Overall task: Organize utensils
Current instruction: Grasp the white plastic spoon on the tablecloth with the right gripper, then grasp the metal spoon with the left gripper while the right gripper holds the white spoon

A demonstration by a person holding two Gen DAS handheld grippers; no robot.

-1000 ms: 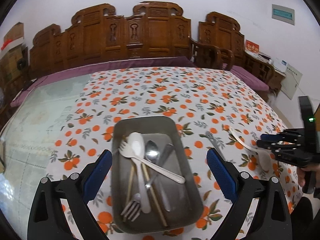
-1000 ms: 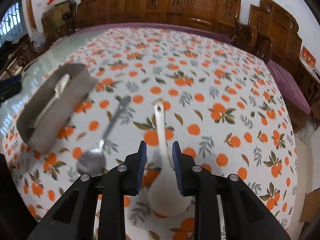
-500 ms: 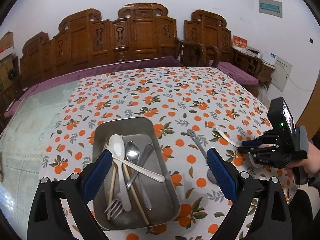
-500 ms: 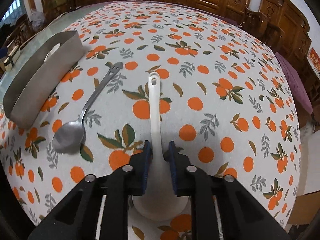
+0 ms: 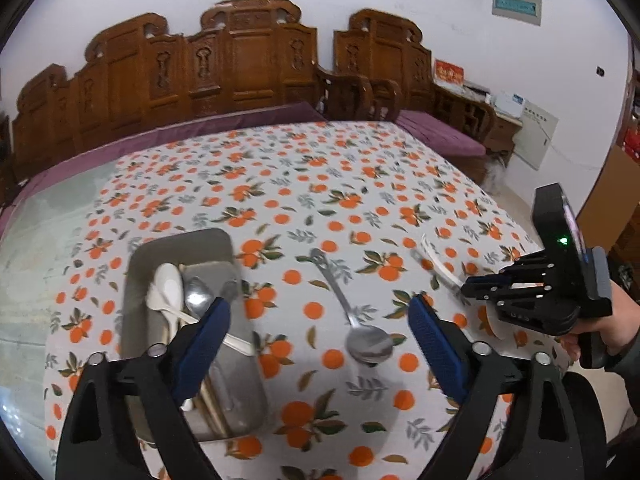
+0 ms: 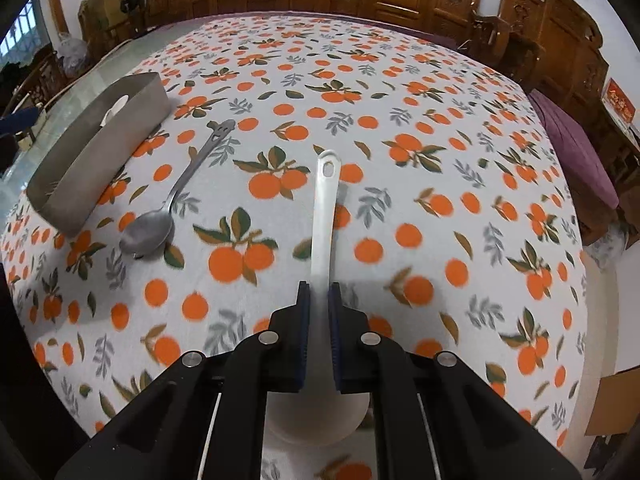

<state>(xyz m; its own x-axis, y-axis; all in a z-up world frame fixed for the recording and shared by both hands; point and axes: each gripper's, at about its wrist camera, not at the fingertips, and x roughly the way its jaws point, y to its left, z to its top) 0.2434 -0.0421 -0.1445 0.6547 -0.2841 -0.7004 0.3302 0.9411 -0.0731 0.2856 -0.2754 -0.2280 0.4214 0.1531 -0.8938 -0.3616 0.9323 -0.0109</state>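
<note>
A white plastic spoon (image 6: 324, 216) lies on the orange-print tablecloth, handle pointing away. My right gripper (image 6: 318, 292) is shut on its handle just above the bowl, and in the left wrist view this gripper (image 5: 468, 290) is at the right with the white spoon (image 5: 436, 264) sticking out of it. A metal spoon (image 5: 366, 346) (image 6: 148, 232) lies loose on the cloth beside it. My left gripper (image 5: 316, 308) hovers wide above the metal spoon, jaws closing, touching nothing. The grey metal tray (image 5: 136, 264) (image 6: 100, 148) holds several utensils.
The table is covered by the patterned cloth (image 5: 320, 184), with bare glass top (image 5: 40, 240) at its left. Carved wooden chairs (image 5: 240, 60) line the far side. A person's hand (image 5: 616, 328) holds the right gripper at the table's right edge.
My right gripper's jaws have closed onto the white spoon's handle. My left gripper has moved right, from over the tray to over the metal spoon, and its jaws have narrowed a little.
</note>
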